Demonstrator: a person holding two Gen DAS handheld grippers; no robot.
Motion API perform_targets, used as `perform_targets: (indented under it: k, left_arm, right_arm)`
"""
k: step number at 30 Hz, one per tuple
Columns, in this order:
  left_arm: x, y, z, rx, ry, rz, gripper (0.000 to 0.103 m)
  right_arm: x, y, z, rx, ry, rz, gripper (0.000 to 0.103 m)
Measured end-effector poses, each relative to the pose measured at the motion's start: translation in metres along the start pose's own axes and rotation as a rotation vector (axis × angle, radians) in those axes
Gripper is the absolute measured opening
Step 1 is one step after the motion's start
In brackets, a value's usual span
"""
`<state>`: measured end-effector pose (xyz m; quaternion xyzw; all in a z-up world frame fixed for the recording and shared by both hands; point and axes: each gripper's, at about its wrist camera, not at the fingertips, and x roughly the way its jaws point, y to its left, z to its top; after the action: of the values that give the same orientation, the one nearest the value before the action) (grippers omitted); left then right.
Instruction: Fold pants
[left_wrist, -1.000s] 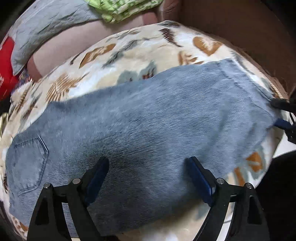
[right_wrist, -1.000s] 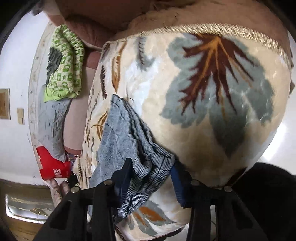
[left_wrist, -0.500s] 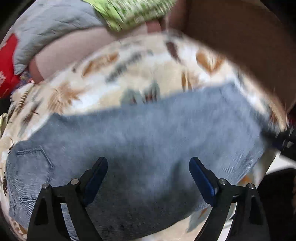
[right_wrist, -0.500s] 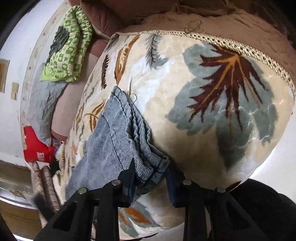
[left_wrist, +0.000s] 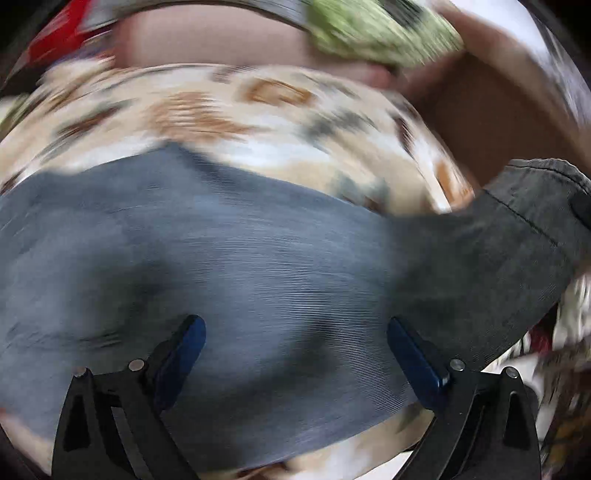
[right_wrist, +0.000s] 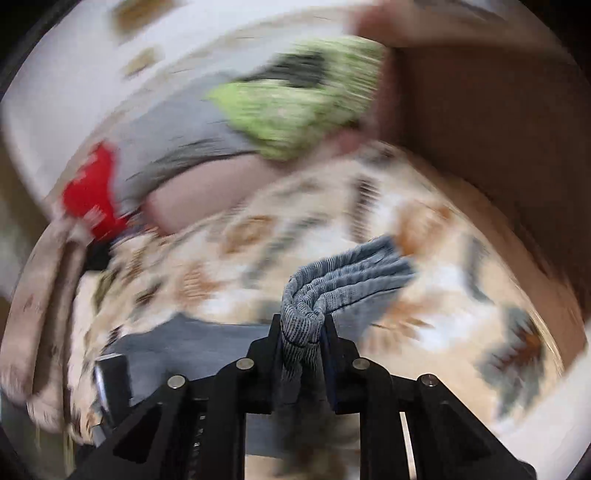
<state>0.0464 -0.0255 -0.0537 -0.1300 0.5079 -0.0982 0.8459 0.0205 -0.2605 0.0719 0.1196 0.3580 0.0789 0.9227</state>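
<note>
Grey-blue corduroy pants (left_wrist: 229, 258) lie across a cream blanket with a leaf print (left_wrist: 258, 122). My left gripper (left_wrist: 295, 354) is open, its fingers apart just above the middle of the pants. My right gripper (right_wrist: 302, 332) is shut on the bunched hem end of the pants (right_wrist: 332, 284) and holds it lifted off the blanket. In the left wrist view that lifted end (left_wrist: 517, 229) rises at the right. Both views are motion-blurred.
A green patterned cloth (right_wrist: 295, 99), a grey cloth (right_wrist: 177, 136) and a red item (right_wrist: 92, 195) lie at the far side of the bed. A brown surface (right_wrist: 498, 122) stands at the right, behind the blanket (right_wrist: 461, 295).
My right gripper has lifted the hem end and swung it up and over toward the pants' middle. My left gripper stayed open over the pants; its view shifted left.
</note>
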Motion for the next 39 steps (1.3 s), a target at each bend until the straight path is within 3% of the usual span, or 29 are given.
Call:
perform_targets:
  k: [3,6,8,9,10,11,12,16,19,21,22,24,25,27,28,29,32,35,36,39]
  left_arm:
    - [-0.035,0.064,-0.004,-0.145,-0.076,0.036,0.099]
    - [-0.065,0.112,-0.019,-0.225,-0.134,0.101,0.099]
    - [-0.076,0.130,-0.026,-0.253,-0.145,0.139,0.099]
    - [-0.083,0.136,-0.027,-0.256,-0.148,0.140,0.099]
    - [-0.087,0.137,-0.029,-0.253,-0.153,0.139,0.099]
    - [-0.091,0.136,-0.030,-0.248,-0.160,0.138,0.099]
    - [-0.092,0.133,-0.026,-0.242,-0.169,0.133,0.098]
    - [-0.099,0.092,-0.003,-0.170,-0.201,0.029,0.098]
    - [-0.097,0.050,0.011,-0.083,-0.217,-0.027,0.099]
    - [-0.080,0.033,0.017,-0.057,-0.174,-0.054,0.099]
    - [-0.059,0.028,0.012,-0.069,-0.113,-0.049,0.099]
    - [-0.013,0.025,0.001,-0.049,0.054,0.019,0.099]
    - [0.009,0.027,-0.008,-0.033,0.145,0.073,0.091]
    - [0.001,0.016,-0.016,0.030,0.073,0.130,0.091]
    - [-0.007,0.012,-0.015,0.031,0.062,0.124,0.091]
    - [-0.023,0.006,-0.011,0.026,0.013,0.079,0.091]
    - [-0.056,-0.002,0.000,0.034,-0.100,0.034,0.091]
    - [-0.083,0.024,0.004,-0.097,-0.173,-0.068,0.091]
    - [-0.091,0.039,0.005,-0.162,-0.198,-0.071,0.091]
    - [-0.105,0.077,-0.003,-0.286,-0.232,-0.030,0.091]
  right_arm:
    - [0.019,0.083,-0.023,-0.164,0.036,0.102,0.020]
    - [0.065,0.130,-0.072,-0.219,0.142,0.169,0.025]
    - [0.114,0.145,-0.112,-0.266,0.280,0.211,0.040]
    - [0.144,0.145,-0.138,-0.253,0.415,0.226,0.042]
    - [0.133,0.140,-0.141,-0.239,0.315,0.248,0.044]
    - [0.122,0.135,-0.139,-0.225,0.282,0.284,0.060]
    - [0.114,0.127,-0.134,-0.185,0.307,0.320,0.069]
    - [0.080,0.075,-0.109,0.012,0.233,0.385,0.071]
    - [0.070,0.025,-0.097,0.187,0.165,0.409,0.082]
    - [0.102,-0.001,-0.109,0.301,0.305,0.407,0.085]
    - [0.119,-0.010,-0.120,0.337,0.406,0.389,0.084]
    - [0.115,-0.021,-0.124,0.353,0.374,0.464,0.083]
    - [0.113,-0.024,-0.120,0.368,0.403,0.472,0.083]
    - [0.102,-0.035,-0.109,0.396,0.380,0.488,0.083]
    - [0.094,-0.042,-0.100,0.390,0.345,0.487,0.083]
    - [0.088,-0.049,-0.091,0.385,0.320,0.481,0.083]
    - [0.084,-0.066,-0.074,0.414,0.286,0.455,0.083]
    - [0.076,-0.061,-0.071,0.443,0.288,0.521,0.083]
    - [0.076,-0.048,-0.079,0.451,0.318,0.595,0.083]
    - [0.083,0.000,-0.094,0.346,0.391,0.656,0.083]
